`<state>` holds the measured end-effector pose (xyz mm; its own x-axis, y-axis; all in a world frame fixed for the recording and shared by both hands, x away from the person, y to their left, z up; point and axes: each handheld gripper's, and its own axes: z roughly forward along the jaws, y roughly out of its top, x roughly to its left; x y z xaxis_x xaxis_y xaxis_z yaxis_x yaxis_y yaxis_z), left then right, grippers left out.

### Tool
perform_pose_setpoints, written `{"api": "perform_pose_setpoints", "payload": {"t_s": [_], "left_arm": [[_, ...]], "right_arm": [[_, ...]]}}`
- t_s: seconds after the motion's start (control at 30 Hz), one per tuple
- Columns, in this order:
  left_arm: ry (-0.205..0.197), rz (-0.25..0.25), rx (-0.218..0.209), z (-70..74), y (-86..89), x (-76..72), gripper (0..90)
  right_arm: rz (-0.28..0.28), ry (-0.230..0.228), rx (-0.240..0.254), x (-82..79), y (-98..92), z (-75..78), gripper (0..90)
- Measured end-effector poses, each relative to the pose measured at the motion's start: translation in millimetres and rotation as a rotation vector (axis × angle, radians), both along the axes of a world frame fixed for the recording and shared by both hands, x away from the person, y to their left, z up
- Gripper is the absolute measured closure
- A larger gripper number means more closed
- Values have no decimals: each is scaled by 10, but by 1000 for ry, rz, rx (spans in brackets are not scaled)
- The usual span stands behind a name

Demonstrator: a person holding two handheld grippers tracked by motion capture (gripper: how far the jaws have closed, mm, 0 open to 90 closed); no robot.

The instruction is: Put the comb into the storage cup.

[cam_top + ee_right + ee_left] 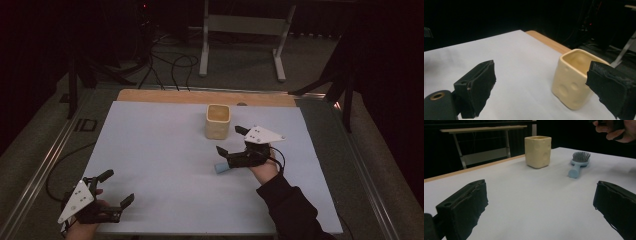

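A cream square cup with round dimples stands upright near the far middle of the white sheet. A light blue hairbrush lies bristles up to the cup's right, and its handle points toward the near edge. My right gripper hovers open over the brush and holds nothing. Its jaws frame the cup from close by. Far from both things, my left gripper rests open and empty at the near left corner, facing the cup.
A strip of wooden tabletop shows beyond the sheet's far edge. A white metal stand and cables sit on the floor behind the table. A metal rail runs along the left side.
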<state>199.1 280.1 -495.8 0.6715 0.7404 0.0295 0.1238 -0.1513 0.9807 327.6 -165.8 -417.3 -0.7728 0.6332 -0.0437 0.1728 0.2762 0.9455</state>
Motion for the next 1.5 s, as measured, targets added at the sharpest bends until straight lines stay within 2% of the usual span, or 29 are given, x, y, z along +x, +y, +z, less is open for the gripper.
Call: {"api": "perform_pose_setpoints", "payload": {"t_s": [0.53,0.97,1.2,1.4,1.5], "left_arm": [[1,-4,2,-4,-3,1,0],[2,-7,7,-7,-5,2,0],[2,-10,6,-8,-8,3,0],[3,-11,4,-9,-11,5,0],[4,-11,6,-10,-10,4,0]], "right_arm": [[10,67,-19,173,159,-254,84],[11,110,-42,264,207,-431,106],[11,156,-55,296,225,-507,107],[12,201,-89,328,245,-569,173],[1,197,-106,310,265,-583,219]]}}
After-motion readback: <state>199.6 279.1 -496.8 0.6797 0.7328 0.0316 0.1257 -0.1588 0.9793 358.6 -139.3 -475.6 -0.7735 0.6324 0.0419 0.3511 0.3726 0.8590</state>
